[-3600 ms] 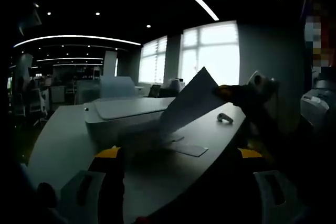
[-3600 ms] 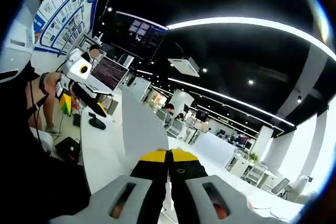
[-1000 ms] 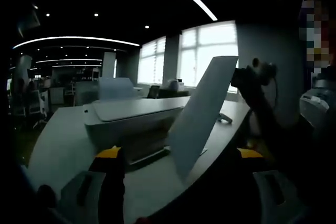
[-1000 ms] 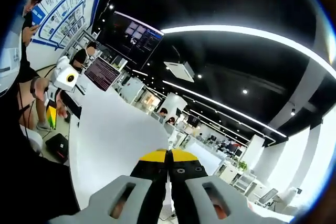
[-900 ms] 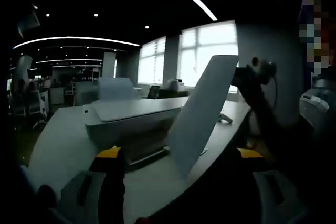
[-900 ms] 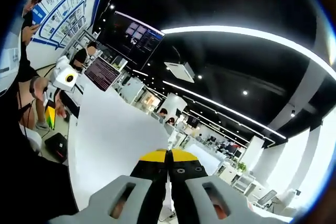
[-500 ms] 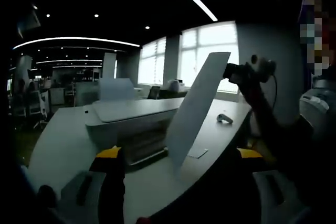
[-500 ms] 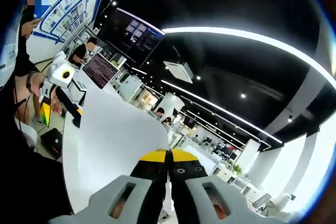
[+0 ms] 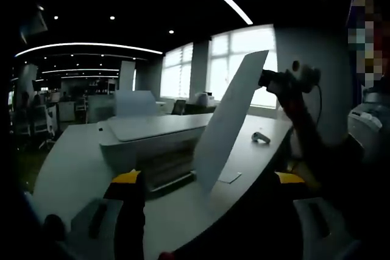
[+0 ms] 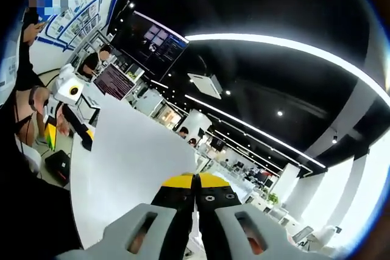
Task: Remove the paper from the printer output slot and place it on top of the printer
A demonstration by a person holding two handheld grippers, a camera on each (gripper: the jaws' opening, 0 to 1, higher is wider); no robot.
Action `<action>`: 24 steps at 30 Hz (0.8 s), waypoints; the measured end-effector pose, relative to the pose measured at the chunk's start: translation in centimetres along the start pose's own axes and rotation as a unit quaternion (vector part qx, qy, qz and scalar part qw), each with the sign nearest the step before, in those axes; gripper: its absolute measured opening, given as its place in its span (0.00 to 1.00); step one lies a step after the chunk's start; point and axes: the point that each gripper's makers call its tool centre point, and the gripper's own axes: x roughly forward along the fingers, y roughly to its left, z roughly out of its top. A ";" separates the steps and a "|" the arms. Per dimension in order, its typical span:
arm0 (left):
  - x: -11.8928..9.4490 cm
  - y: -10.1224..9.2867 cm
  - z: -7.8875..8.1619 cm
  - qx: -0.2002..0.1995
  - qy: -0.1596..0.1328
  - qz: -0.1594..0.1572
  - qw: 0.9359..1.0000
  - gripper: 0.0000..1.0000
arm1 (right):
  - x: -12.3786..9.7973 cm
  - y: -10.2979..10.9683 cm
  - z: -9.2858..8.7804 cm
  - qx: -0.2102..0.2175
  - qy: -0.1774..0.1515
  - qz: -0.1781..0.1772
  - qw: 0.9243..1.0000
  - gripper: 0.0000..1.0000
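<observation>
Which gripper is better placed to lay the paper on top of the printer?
The right gripper. Its jaws are shut on the paper, held tilted in the air beside the printer. The left gripper is open, low before the printer, holding nothing.

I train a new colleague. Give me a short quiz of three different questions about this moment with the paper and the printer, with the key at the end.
1. True or false: the paper already lies flat on the printer.
2. Which gripper holds the paper? A) left gripper B) right gripper
3. Fill in: the left gripper's jaws stand ____.

Key:
1. False; it hangs nearly upright in the air beside the printer.
2. B; its jaws are closed on the sheet's edge.
3. Open, holding nothing.
</observation>
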 end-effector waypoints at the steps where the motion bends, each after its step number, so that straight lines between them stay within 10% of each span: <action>1: 0.0 0.0 0.0 0.000 0.000 0.000 1.000 0.88 | -0.1 -0.1 0.1 0.000 -0.001 -0.002 1.000 0.00; 24: 0.1 -0.2 0.2 0.003 0.000 -0.002 1.000 0.88 | -0.5 -2.1 0.6 0.000 -0.003 -0.018 1.000 0.00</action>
